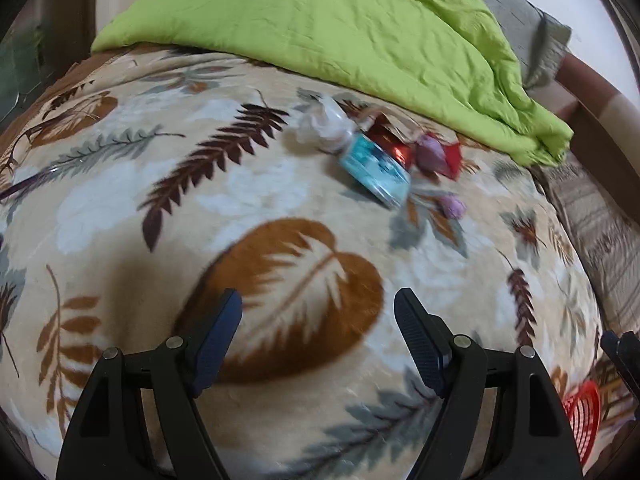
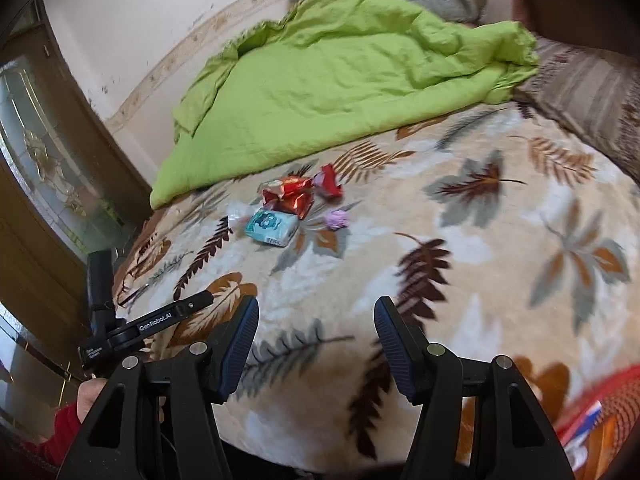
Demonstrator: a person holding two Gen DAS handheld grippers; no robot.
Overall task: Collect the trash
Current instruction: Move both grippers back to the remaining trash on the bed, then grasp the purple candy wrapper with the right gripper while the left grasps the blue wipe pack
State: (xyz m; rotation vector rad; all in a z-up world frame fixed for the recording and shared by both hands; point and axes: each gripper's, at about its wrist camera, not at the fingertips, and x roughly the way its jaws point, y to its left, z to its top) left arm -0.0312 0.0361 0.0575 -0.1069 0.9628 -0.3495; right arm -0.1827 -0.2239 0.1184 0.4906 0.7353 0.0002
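Observation:
A small heap of trash lies on a leaf-patterned blanket (image 1: 120, 200): a teal tissue pack (image 1: 374, 170), a clear crumpled wrapper (image 1: 320, 128), shiny red wrappers (image 1: 390, 138) and two purple wads (image 1: 454, 206). In the right wrist view the same teal pack (image 2: 272, 226), red wrappers (image 2: 294, 196) and a purple wad (image 2: 337, 219) sit mid-bed. My left gripper (image 1: 318, 336) is open, well short of the heap. My right gripper (image 2: 316, 340) is open too, nothing between its fingers. The left gripper's body (image 2: 152, 326) shows at lower left in the right wrist view, held by a hand (image 2: 90, 398).
A rumpled green quilt (image 1: 320, 28) covers the far side of the bed, just behind the trash. A red mesh basket (image 1: 582, 416) sits at the bed's near right; its rim (image 2: 608, 396) holds some trash. A wooden glass-panelled door (image 2: 52, 168) stands left. Grey pillows (image 2: 592, 96) lie at right.

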